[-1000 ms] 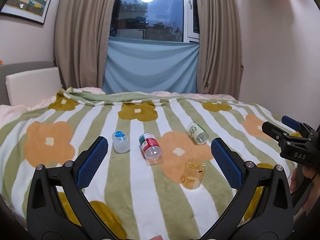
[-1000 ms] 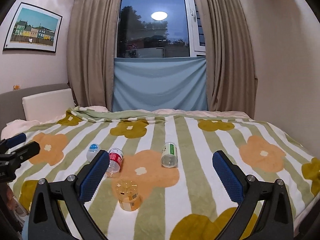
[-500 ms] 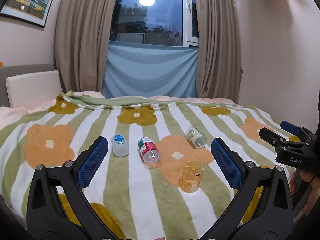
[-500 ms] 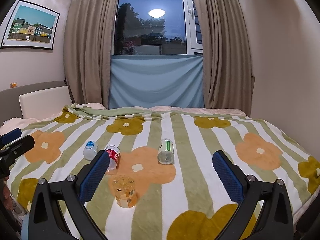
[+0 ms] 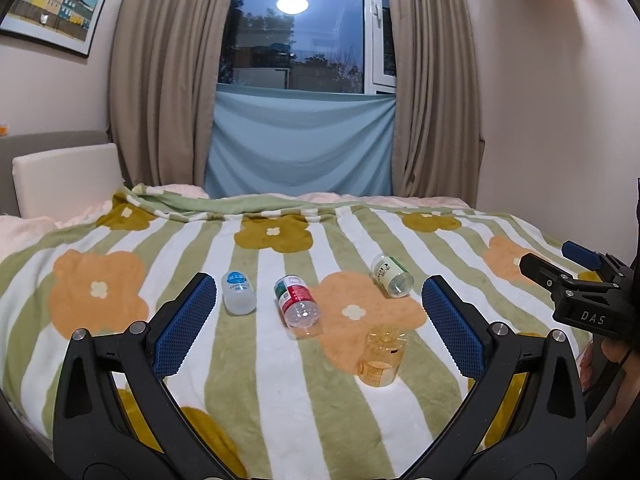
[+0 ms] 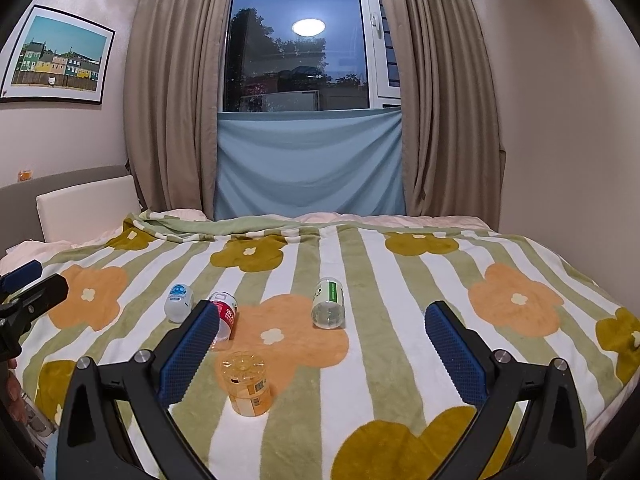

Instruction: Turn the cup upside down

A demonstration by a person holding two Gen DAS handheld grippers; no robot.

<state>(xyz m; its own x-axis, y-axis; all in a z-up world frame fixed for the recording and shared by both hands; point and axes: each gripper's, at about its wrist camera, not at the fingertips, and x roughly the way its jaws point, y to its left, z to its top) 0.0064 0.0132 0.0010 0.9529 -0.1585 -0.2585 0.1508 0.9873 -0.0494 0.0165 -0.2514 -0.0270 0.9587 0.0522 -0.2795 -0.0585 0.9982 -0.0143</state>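
- Standing on the bed blanket (image 6: 400,320): a small translucent amber cup (image 6: 246,384) (image 5: 382,356), closed ribbed end facing up, so already resting upside down.
- Showing a pale label with a code square around the lower wall.
- Sitting at the edge of an orange flower print, partly on a white stripe.

On the bed (image 5: 120,360) the cup (image 5: 382,356) stands nearest, base up. Behind it three bottles lie on their sides in a row: one at the left (image 5: 238,292), one in the middle (image 5: 298,306), one at the right (image 5: 392,274). A window (image 6: 300,44) lies beyond the bed.
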